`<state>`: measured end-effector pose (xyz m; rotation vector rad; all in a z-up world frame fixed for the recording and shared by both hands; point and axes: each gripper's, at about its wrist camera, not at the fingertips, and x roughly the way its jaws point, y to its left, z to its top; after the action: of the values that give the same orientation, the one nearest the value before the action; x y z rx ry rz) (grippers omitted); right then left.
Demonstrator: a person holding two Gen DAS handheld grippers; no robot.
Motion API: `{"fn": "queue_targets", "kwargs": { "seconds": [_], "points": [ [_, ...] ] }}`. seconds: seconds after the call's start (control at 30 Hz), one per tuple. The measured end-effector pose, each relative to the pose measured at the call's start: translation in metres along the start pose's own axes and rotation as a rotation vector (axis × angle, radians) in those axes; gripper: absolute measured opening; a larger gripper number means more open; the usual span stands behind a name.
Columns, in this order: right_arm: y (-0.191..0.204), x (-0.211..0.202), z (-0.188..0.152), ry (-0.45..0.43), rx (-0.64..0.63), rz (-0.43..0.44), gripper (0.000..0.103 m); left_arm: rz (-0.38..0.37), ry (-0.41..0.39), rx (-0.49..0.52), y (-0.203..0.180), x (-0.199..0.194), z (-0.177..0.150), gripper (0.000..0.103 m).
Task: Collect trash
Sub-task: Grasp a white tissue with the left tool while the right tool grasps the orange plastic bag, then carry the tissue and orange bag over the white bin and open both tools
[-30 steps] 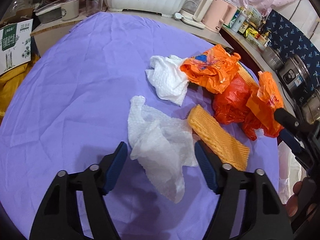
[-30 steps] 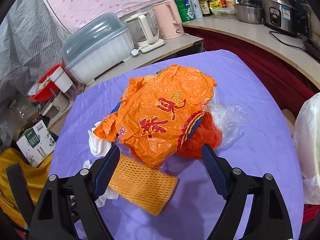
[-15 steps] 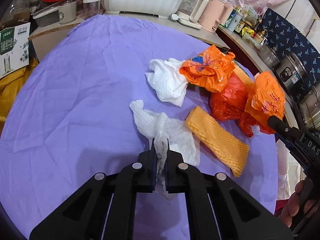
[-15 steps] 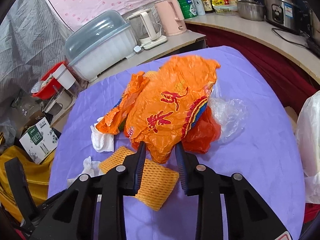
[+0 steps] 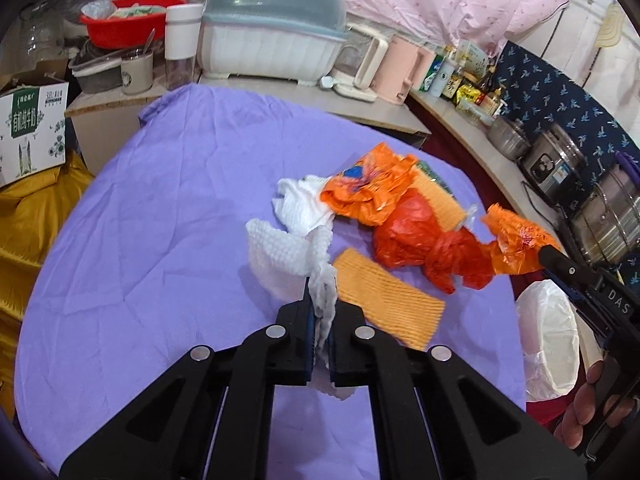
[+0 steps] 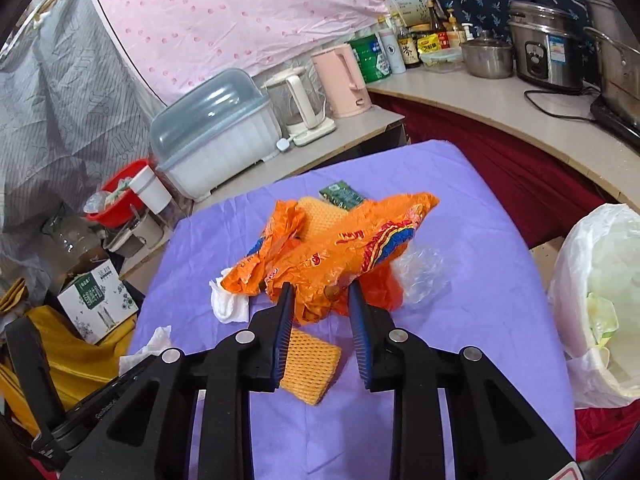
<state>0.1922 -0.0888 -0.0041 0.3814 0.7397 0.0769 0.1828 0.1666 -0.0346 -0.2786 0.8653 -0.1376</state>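
On the purple tablecloth (image 5: 160,220) lies a heap of trash. My left gripper (image 5: 322,292) is shut on a white paper towel (image 5: 280,256), lifted so that it hangs from the pads. A second white towel (image 5: 304,204) lies just behind it. My right gripper (image 6: 320,292) is shut on a crumpled orange printed plastic bag (image 6: 352,248), raised off the cloth; that bag's held end shows in the left wrist view (image 5: 516,244). Beneath it lie a red plastic bag (image 5: 424,240), an orange foam net (image 6: 308,364) and clear plastic film (image 6: 420,272).
A bin with a white liner (image 6: 592,280) stands off the table's right edge. A second foam net (image 6: 316,216) and a green packet (image 6: 342,194) lie at the back of the heap. Kettles, a dish box (image 5: 272,40) and pots crowd the counters beyond.
Both grippers went from wide open to shut, the left on the paper towel and the right on the orange bag. Both have since risen, lifting their pieces off the cloth.
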Motion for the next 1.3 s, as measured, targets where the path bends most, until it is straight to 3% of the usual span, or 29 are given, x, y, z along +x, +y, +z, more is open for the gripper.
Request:
{"fn": "queue_targets", "kwargs": {
  "seconds": [0.2, 0.23, 0.63, 0.93, 1.3],
  "points": [
    [-0.016, -0.026, 0.002, -0.039, 0.010, -0.016, 0.023, -0.034, -0.036, 0.033, -0.020, -0.022, 0.003, 0.004],
    [-0.019, -0.029, 0.002, -0.042, 0.013, -0.018, 0.016, -0.039, -0.039, 0.039, -0.023, -0.024, 0.004, 0.004],
    [-0.067, -0.048, -0.016, -0.035, 0.068, -0.071, 0.016, -0.110, -0.044, 0.137, -0.084, -0.036, -0.005, 0.004],
    [-0.117, -0.076, -0.017, -0.079, 0.136, -0.118, 0.016, -0.201, -0.031, 0.243, -0.155, -0.036, -0.012, 0.004],
    [-0.210, -0.105, -0.016, -0.120, 0.254, -0.230, 0.016, -0.336, 0.007, 0.382, -0.261, -0.027, -0.022, 0.004]
  ]
}}
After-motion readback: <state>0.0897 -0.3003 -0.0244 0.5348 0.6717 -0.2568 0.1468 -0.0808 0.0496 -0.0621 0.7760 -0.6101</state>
